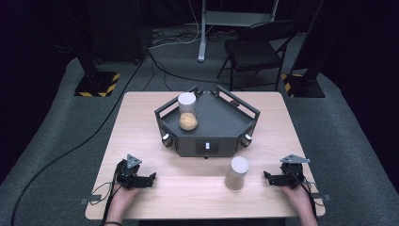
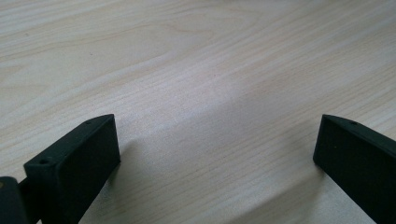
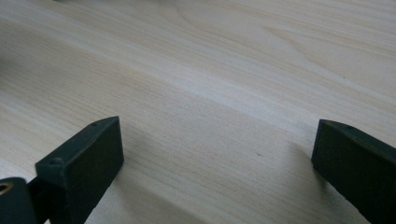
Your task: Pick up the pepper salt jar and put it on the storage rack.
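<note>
Both grippers rest on the counter (image 1: pixel 141 117) with jaws wide and empty. The capped jar (image 1: pixel 236 173) stands just beside the right gripper (image 1: pixel 271 178), toward the left gripper (image 1: pixel 148 178). Better to approach level and grip its middle squarely.

A black folding chair (image 1: pixel 256 49) stands on grey carpet (image 1: pixel 56 127) behind the wooden table (image 1: pixel 141 117).

Your light wood tabletop (image 1: pixel 155 141) carries a dark angular tray (image 1: pixel 221 127) at its far middle. Nearer you, right of centre, a capped cylinder (image 1: pixel 236 173) stands upright on it.
</note>
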